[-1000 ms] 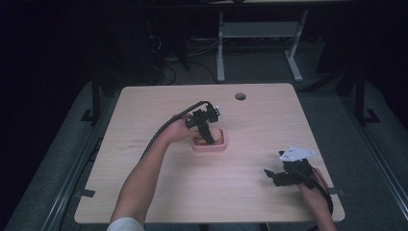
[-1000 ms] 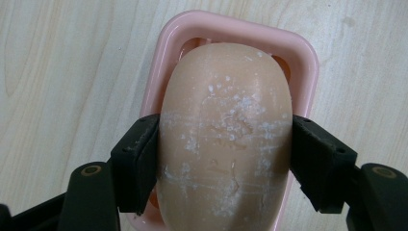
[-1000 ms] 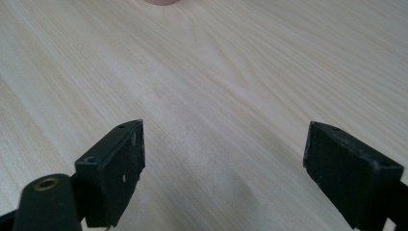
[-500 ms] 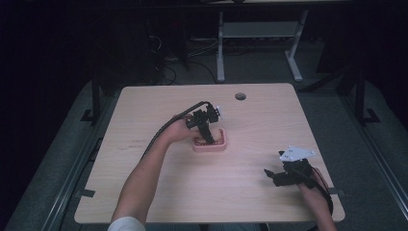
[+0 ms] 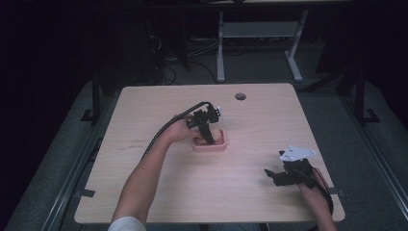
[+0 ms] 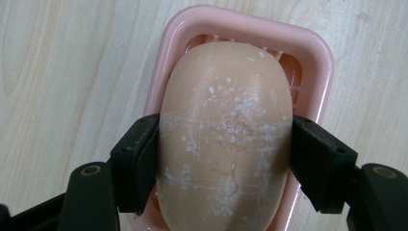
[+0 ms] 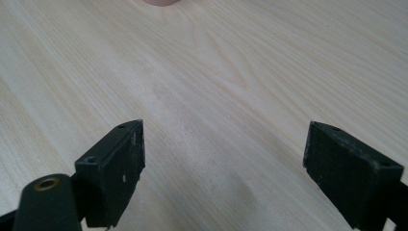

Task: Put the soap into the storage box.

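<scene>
Left gripper (image 6: pixel 224 159) has its fingers clamped on the soap bar (image 6: pixel 226 130), sitting in the pink dish (image 5: pixel 210 143) mid-table. Right gripper (image 7: pixel 223 168), fingers wide apart, rests around 4 o'clock from it.

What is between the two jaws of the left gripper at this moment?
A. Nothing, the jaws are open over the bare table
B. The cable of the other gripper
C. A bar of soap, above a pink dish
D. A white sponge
C: in the left gripper view the left gripper has its two jaws pressed on both sides of the peach bar of soap, with the pink soap dish beneath it.
</scene>
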Motion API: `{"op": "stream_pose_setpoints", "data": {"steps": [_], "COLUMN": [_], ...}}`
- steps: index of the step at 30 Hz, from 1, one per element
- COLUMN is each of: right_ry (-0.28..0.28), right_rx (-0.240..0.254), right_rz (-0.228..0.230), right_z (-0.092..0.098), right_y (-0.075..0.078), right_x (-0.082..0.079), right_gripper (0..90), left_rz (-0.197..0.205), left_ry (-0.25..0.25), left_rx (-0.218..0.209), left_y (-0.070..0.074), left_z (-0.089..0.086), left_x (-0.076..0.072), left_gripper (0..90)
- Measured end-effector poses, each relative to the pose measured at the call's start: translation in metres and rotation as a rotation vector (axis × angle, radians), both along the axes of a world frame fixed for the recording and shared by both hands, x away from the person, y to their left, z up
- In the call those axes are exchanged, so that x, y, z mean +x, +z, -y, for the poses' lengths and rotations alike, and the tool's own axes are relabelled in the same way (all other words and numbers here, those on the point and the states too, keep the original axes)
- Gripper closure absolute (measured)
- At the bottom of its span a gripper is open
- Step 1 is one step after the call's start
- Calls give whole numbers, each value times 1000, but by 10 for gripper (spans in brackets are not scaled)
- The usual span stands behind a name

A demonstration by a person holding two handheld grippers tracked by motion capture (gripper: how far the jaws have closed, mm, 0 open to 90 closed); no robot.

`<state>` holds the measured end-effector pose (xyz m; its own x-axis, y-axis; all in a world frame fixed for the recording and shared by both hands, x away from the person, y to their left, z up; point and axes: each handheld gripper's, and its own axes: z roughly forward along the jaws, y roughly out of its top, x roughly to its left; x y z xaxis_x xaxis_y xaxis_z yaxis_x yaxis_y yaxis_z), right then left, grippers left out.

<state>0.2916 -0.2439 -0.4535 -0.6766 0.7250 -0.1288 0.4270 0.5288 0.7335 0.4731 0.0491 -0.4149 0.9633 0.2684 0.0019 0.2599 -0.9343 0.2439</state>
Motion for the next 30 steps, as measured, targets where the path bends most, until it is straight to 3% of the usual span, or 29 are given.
{"op": "stream_pose_setpoints", "data": {"steps": [16, 20, 30], "right_ry": [0, -1, 3], "right_rx": [-1, 0, -8], "right_rz": [0, 1, 2], "right_z": [0, 0, 0], "right_y": [0, 0, 0], "right_x": [0, 0, 1], "right_gripper": [139, 140, 139], "left_rz": [3, 13, 30], "left_ry": [-10, -15, -21], "left_rx": [16, -7, -15], "left_y": [-1, 3, 13], "left_z": [2, 2, 0], "left_x": [-3, -4, -12], "left_gripper": [309, 291, 263]}}
